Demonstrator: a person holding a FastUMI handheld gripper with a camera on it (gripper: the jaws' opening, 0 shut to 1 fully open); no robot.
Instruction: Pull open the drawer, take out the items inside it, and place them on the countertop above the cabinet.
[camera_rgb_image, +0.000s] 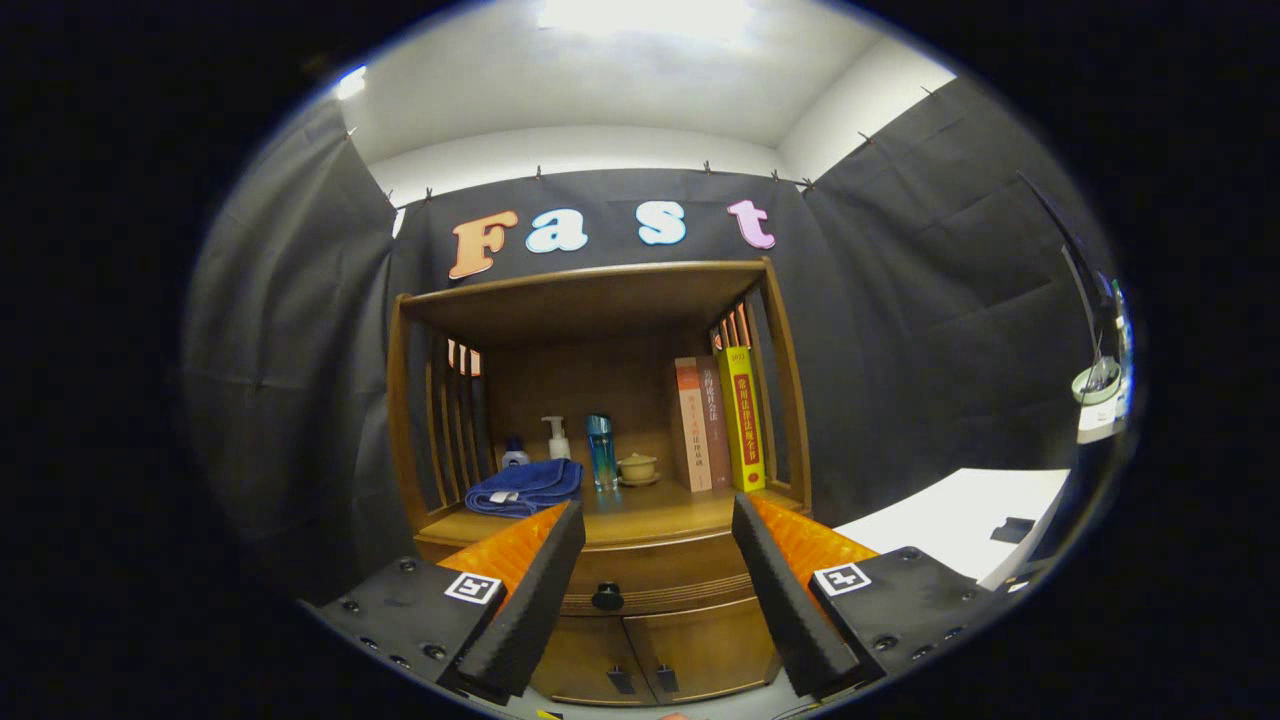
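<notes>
Approaching the cabinet (600, 560) is the step in hand: the drawer (650, 575) sits flush and closed, so nothing of the task is done yet and the items inside it are hidden. The tongs (655, 545) stand wide open, holding nothing, with the two fingers (530, 600) spread at about 8 and 4 o'clock from the drawer's dark round knob (607, 597). That knob lies between them, a little nearer the left finger, and apart from both.

Directly above the drawer, at 12 o'clock from the knob, is the tabletop (660, 505), the wooden surface inside the open shelf frame where the items must end up. It already carries a folded blue towel (525, 487) at about 11 o'clock, a white pump bottle (556, 437), a tall blue bottle (601, 452), a small lidded cup on a saucer (637, 467), and upright books (720, 420) at about 1 o'clock. Below the drawer are two small cabinet doors (650, 655).

Next, I judge, the tongs must move forward and shift slightly left to centre on the knob, close on it, then pull straight back. The knob is small and round, so an off-centre pinch could slip. Free tabletop looks scarce except along the front edge.
</notes>
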